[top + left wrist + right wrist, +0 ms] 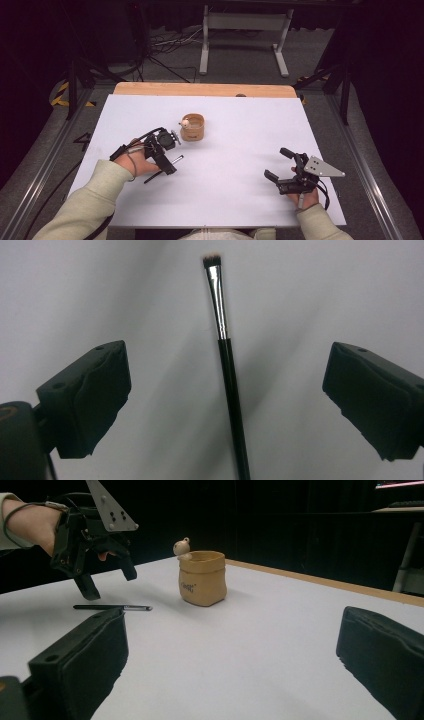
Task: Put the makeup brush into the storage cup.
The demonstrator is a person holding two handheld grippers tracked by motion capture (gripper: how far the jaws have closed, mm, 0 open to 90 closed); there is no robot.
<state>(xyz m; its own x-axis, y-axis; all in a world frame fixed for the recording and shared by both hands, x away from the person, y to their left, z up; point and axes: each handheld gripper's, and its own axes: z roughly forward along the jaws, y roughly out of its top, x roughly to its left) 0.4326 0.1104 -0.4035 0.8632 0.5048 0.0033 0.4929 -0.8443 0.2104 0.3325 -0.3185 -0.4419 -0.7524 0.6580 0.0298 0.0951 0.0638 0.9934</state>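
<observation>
A thin black makeup brush [226,365] with a silver ferrule lies flat on the white table [235,150]. My left gripper [227,367] hovers over it, open, jaws wide on either side and not touching it. From above, the left gripper [170,152] covers the brush's [179,158] middle. A tan sack-shaped pot [192,127] with a small bear figure [184,122] on its rim stands just beyond. My right gripper [276,162] rests open and empty at the right. Its own camera shows its wide-set jaws, the pot [202,577], the brush [112,607] and the left gripper [105,577].
The white sheet covers the table up to a wooden strip [205,89] along the far edge. Past that edge stand a metal frame [245,40] and loose cables [165,47] on the floor.
</observation>
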